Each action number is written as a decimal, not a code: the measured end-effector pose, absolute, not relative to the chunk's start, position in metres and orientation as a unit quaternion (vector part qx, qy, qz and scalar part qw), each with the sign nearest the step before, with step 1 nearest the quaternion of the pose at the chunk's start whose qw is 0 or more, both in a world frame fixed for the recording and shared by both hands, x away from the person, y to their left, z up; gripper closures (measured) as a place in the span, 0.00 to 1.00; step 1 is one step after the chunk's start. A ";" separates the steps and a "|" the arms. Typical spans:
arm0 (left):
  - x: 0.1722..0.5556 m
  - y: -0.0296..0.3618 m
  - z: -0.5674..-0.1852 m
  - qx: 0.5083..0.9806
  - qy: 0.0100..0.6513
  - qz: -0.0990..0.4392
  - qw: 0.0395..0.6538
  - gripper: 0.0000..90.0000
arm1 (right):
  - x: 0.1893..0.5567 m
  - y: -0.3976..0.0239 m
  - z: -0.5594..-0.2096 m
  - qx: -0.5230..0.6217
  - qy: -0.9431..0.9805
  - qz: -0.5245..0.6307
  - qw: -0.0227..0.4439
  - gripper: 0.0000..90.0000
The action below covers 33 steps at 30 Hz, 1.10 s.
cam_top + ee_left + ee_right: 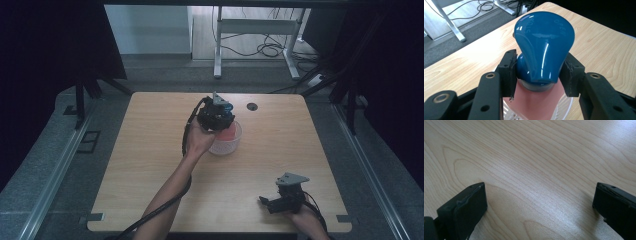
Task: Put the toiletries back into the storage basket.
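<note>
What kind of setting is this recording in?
Probably a lab or workshop recording bay: a bare wooden table flanked by dark curtains, with loose cables on the floor behind, near a white desk frame.

A lab-like recording room: a bare wooden table point(150, 165) ringed by black curtains point(45, 45), grey carpet, cables point(260, 49) trailing under a white desk frame point(250, 30).

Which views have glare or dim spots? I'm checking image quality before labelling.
Left gripper view: white streaks of glare on the glossy blue knob. High view: dim and bluish, dark at both sides around the table. Right gripper view: soft sheen on the wood, jaws slightly blurred.
</note>
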State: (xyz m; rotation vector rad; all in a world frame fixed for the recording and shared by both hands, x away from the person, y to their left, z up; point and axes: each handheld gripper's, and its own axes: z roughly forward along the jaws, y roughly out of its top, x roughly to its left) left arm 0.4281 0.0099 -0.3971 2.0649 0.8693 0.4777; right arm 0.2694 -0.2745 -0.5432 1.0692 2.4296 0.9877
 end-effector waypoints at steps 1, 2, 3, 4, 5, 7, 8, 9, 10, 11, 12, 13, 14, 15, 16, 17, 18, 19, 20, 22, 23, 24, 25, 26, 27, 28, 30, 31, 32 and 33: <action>0.428 0.010 -0.398 0.821 0.346 0.189 0.413 0.59 | 0.269 -0.275 -0.543 0.373 0.848 0.344 0.154 0.00; 0.428 0.010 -0.399 0.821 0.347 0.189 0.413 0.59 | 0.269 -0.275 -0.543 0.373 0.848 0.345 0.154 0.00; 0.428 0.010 -0.400 0.821 0.347 0.189 0.411 0.59 | 0.269 -0.275 -0.543 0.373 0.848 0.345 0.154 0.00; 0.428 0.010 -0.401 0.821 0.347 0.189 0.412 0.59 | 0.269 -0.275 -0.543 0.373 0.848 0.345 0.154 0.00; 0.428 0.010 -0.402 0.821 0.348 0.188 0.412 0.59 | 0.269 -0.274 -0.543 0.373 0.848 0.345 0.154 0.00; 0.428 0.010 -0.404 0.821 0.348 0.188 0.412 0.59 | 0.269 -0.274 -0.543 0.373 0.848 0.345 0.154 0.00; 0.428 0.010 -0.405 0.821 0.349 0.187 0.411 0.59 | 0.269 -0.274 -0.543 0.373 0.848 0.345 0.154 0.00; 0.428 0.010 -0.406 0.821 0.349 0.187 0.411 0.59 | 0.269 -0.274 -0.543 0.373 0.848 0.345 0.154 0.00; 0.428 0.010 -0.407 0.821 0.349 0.186 0.410 0.59 | 0.269 -0.274 -0.543 0.373 0.848 0.345 0.154 0.00; 0.428 0.010 -0.408 0.821 0.350 0.186 0.411 0.59 | 0.269 -0.274 -0.543 0.373 0.848 0.345 0.154 0.00; 0.428 0.010 -0.409 0.821 0.350 0.186 0.411 0.59 | 0.269 -0.274 -0.543 0.373 0.848 0.345 0.154 0.00; 0.428 0.010 -0.410 0.821 0.351 0.185 0.411 0.59 | 0.269 -0.274 -0.543 0.373 0.848 0.345 0.154 0.00; 0.428 0.010 -0.411 0.821 0.351 0.184 0.410 0.59 | 0.269 -0.274 -0.543 0.373 0.848 0.345 0.154 0.00; 0.428 0.010 -0.412 0.821 0.351 0.184 0.411 0.59 | 0.269 -0.274 -0.543 0.373 0.848 0.345 0.154 0.00; 0.428 0.010 -0.413 0.822 0.351 0.184 0.410 0.59 | 0.269 -0.274 -0.543 0.373 0.848 0.345 0.154 0.00; 0.429 0.010 -0.414 0.822 0.351 0.185 0.409 0.59 | 0.269 -0.274 -0.543 0.373 0.847 0.345 0.154 0.00; 0.429 0.010 -0.414 0.822 0.351 0.184 0.409 0.59 | 0.269 -0.274 -0.543 0.373 0.848 0.345 0.154 0.00; 0.429 0.010 -0.415 0.822 0.351 0.184 0.409 0.59 | 0.269 -0.274 -0.543 0.373 0.848 0.345 0.154 0.00; 0.428 0.010 -0.416 0.822 0.351 0.184 0.408 0.59 | 0.269 -0.274 -0.543 0.373 0.848 0.345 0.154 0.00; 0.428 0.010 -0.418 0.822 0.352 0.184 0.408 0.59 | 0.269 -0.274 -0.543 0.373 0.848 0.344 0.154 0.00; 0.428 0.010 -0.419 0.822 0.351 0.185 0.408 0.59 | 0.269 -0.274 -0.543 0.373 0.848 0.345 0.154 0.00; 0.428 0.010 -0.420 0.823 0.351 0.185 0.407 0.59 | 0.269 -0.274 -0.543 0.373 0.848 0.345 0.154 0.00; 0.428 0.010 -0.421 0.823 0.351 0.185 0.407 0.59 | 0.269 -0.274 -0.543 0.373 0.848 0.345 0.154 0.00; 0.428 0.009 -0.422 0.823 0.351 0.184 0.406 0.59 | 0.269 -0.274 -0.543 0.373 0.848 0.345 0.154 0.00; 0.428 0.009 -0.423 0.824 0.351 0.184 0.406 0.59 | 0.269 -0.274 -0.543 0.373 0.848 0.345 0.154 0.00; 0.428 0.009 -0.424 0.824 0.351 0.184 0.405 0.59 | 0.269 -0.275 -0.543 0.372 0.848 0.345 0.154 0.00; 0.428 0.009 -0.426 0.825 0.351 0.184 0.404 0.59 | 0.269 -0.274 -0.543 0.373 0.848 0.345 0.154 0.00; 0.428 0.008 -0.428 0.825 0.351 0.184 0.403 0.59 | 0.269 -0.274 -0.543 0.373 0.848 0.345 0.154 0.00; 0.428 0.008 -0.429 0.825 0.352 0.184 0.403 0.59 | 0.269 -0.274 -0.543 0.373 0.848 0.345 0.153 0.00; 0.428 0.008 -0.430 0.825 0.352 0.183 0.402 0.59 | 0.269 -0.274 -0.543 0.373 0.848 0.345 0.153 0.00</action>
